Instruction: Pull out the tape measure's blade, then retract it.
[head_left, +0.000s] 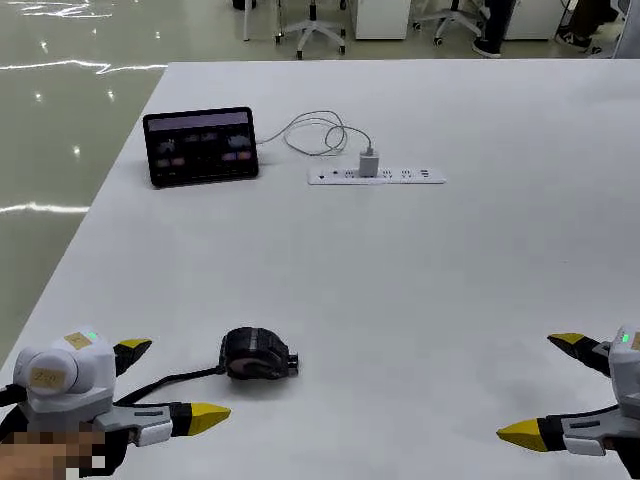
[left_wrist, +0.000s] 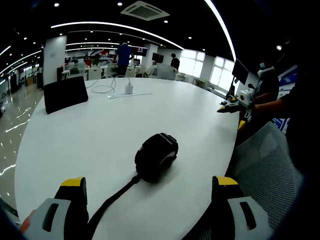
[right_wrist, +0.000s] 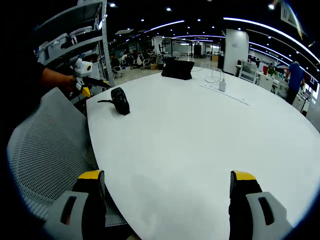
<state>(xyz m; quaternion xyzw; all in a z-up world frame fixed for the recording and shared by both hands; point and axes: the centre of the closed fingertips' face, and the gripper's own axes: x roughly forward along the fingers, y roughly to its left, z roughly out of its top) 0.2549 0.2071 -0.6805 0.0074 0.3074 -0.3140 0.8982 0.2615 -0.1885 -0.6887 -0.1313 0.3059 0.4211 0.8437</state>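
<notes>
Head view looks steeply down; both gripper views sit low, facing across.
All share the black round plastic tape measure (head_left: 257, 354) on the white tabletop (head_left: 420, 270).

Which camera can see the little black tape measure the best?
The left gripper view. The tape measure lies close and large there, just ahead of the left gripper. The head view shows it smaller, from above. The right gripper view shows it far off and tiny.
</notes>
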